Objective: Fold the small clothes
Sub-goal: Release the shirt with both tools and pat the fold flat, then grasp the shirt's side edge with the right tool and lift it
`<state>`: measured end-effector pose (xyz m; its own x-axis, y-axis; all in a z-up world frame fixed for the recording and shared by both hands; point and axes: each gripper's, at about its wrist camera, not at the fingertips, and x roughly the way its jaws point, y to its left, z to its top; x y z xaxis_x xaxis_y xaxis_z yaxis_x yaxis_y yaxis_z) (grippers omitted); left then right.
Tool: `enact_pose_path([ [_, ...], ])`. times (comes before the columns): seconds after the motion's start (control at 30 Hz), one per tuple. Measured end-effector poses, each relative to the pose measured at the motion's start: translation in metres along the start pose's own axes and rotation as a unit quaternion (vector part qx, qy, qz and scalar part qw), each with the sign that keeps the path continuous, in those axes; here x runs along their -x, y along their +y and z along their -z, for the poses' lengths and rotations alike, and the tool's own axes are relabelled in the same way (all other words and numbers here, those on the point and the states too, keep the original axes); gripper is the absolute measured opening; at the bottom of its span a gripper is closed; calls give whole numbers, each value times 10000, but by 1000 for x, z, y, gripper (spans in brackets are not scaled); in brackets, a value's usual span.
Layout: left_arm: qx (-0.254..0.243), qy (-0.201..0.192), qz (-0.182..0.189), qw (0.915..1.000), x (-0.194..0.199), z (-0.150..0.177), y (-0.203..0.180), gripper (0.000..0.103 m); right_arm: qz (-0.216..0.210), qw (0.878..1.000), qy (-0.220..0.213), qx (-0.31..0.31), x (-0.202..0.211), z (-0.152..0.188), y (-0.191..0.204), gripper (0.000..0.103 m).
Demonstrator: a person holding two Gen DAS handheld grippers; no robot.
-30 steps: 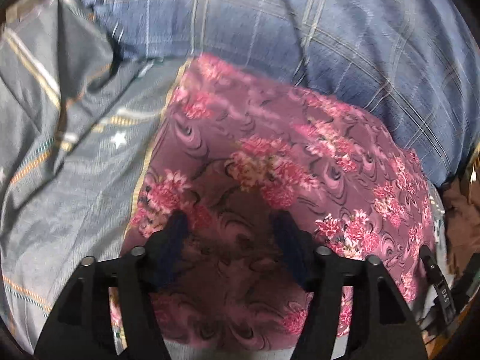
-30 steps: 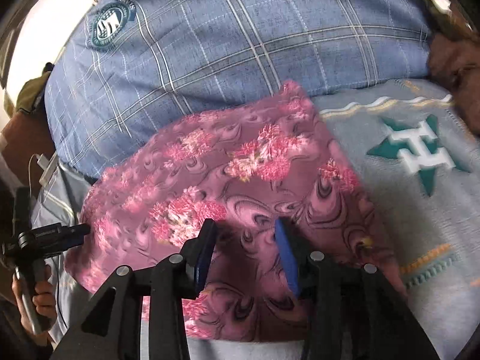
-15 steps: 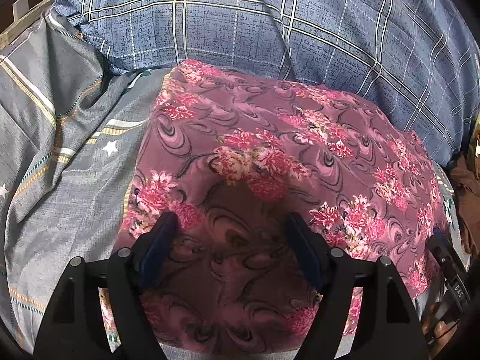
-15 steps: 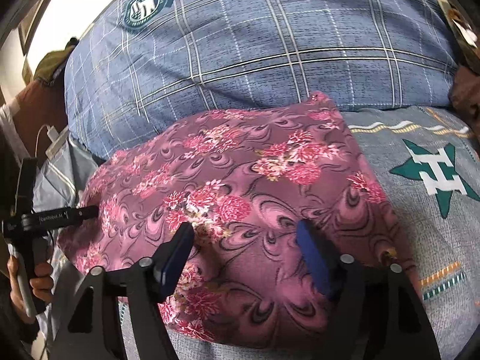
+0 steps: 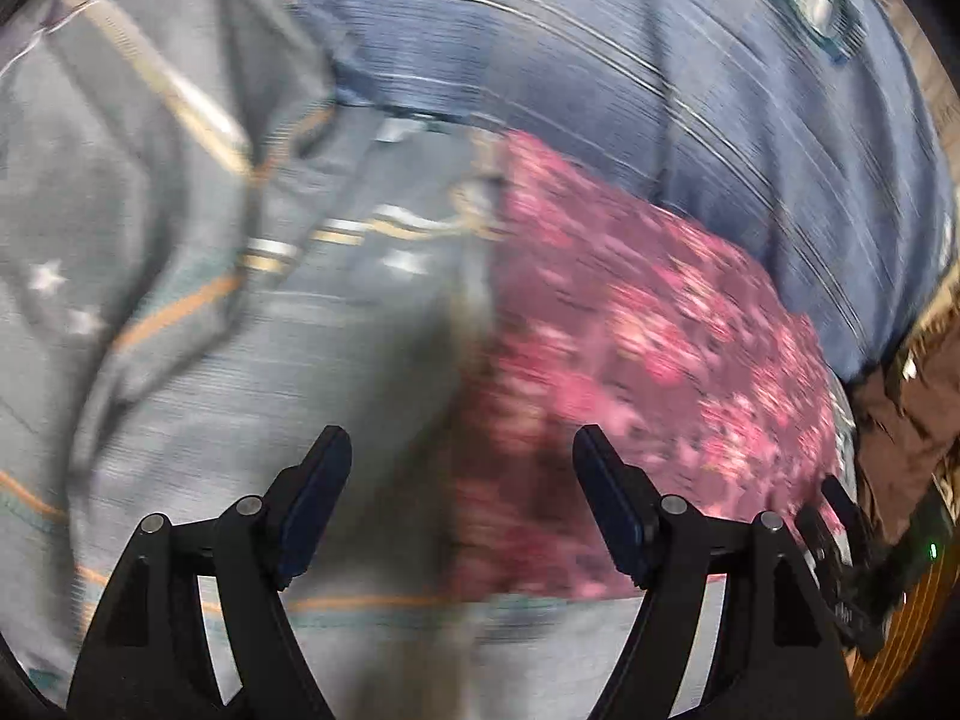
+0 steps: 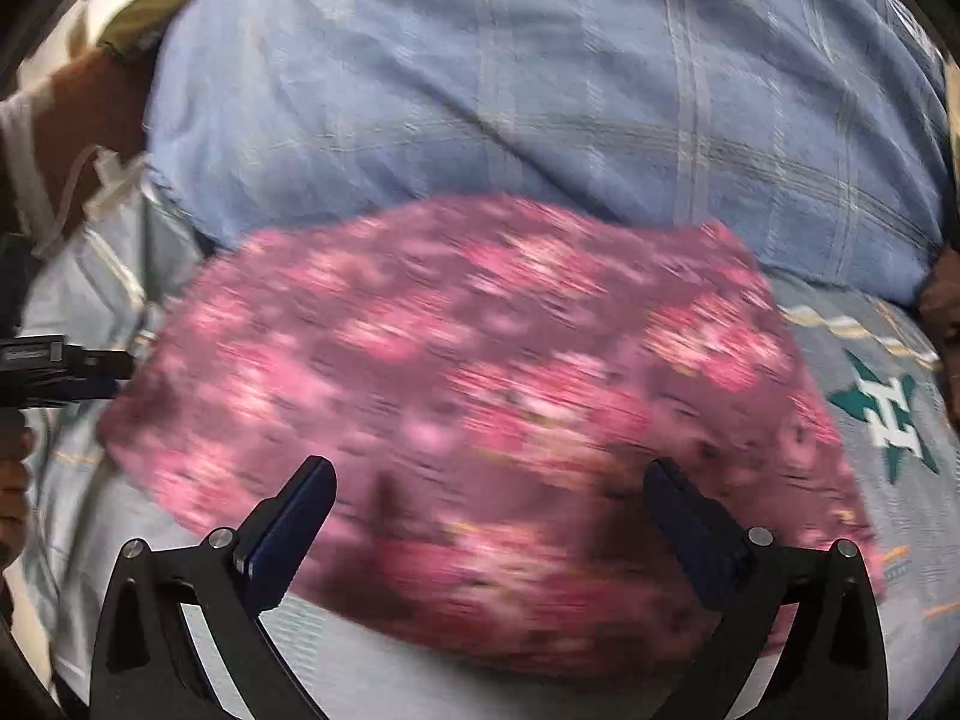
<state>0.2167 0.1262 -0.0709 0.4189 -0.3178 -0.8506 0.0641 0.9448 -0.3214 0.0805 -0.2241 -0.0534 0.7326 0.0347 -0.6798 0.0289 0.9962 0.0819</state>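
A folded purple cloth with pink flowers [image 6: 480,396] lies flat on the grey bedsheet [image 6: 888,480], against a blue plaid pillow [image 6: 540,102]. My right gripper [image 6: 489,480] is open and empty, just above the cloth's near edge. My left gripper [image 5: 462,450] is open and empty, over the cloth's left edge, where the cloth [image 5: 648,360] meets the sheet [image 5: 180,312]. Both views are blurred by motion.
The blue plaid pillow [image 5: 660,72] fills the back. A brown garment [image 5: 906,414] lies at the right of the cloth. The other gripper's black body [image 6: 48,366] shows at the left edge of the right wrist view. The sheet has folds at the left.
Both grippers have opened wider and drawn back from the cloth. The left gripper has swung left off the cloth's middle to its left edge. The cloth stays lying folded.
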Motion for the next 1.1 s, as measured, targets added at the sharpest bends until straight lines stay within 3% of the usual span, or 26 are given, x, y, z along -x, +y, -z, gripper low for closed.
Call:
enact_pose_path([
  [0.17,359,197,367,9985,1,-4,29,76,-345,9936,-101,1073,-2,-1,86,103],
  [0.37,612,324,622,9957,-5,-7,46,76,-667,9666,-123,2470,-16,13,183,102],
  [0.57,676,353,840,9935,-3,-10,56,76,-571,9462,54,3183,-47,18,233,94],
  [0.63,716,365,872,9929,-4,-13,59,76,-487,9409,142,3349,-58,17,242,75],
  [0.7,779,383,917,9920,-5,-17,62,76,-564,9394,111,3380,-61,15,244,63],
  [0.73,806,390,953,9914,-5,-19,63,76,-542,9392,63,3389,-61,13,246,43],
  [0.8,853,414,1034,9901,-6,-25,64,76,-623,9434,35,3257,-60,8,245,16],
  [0.93,904,480,1313,9860,-9,-39,59,76,-1050,9680,-386,2248,-36,-11,212,9],
  [1.1,1039,886,1965,9710,-35,-61,37,77,-1302,9769,-542,1607,-22,-19,187,8],
])
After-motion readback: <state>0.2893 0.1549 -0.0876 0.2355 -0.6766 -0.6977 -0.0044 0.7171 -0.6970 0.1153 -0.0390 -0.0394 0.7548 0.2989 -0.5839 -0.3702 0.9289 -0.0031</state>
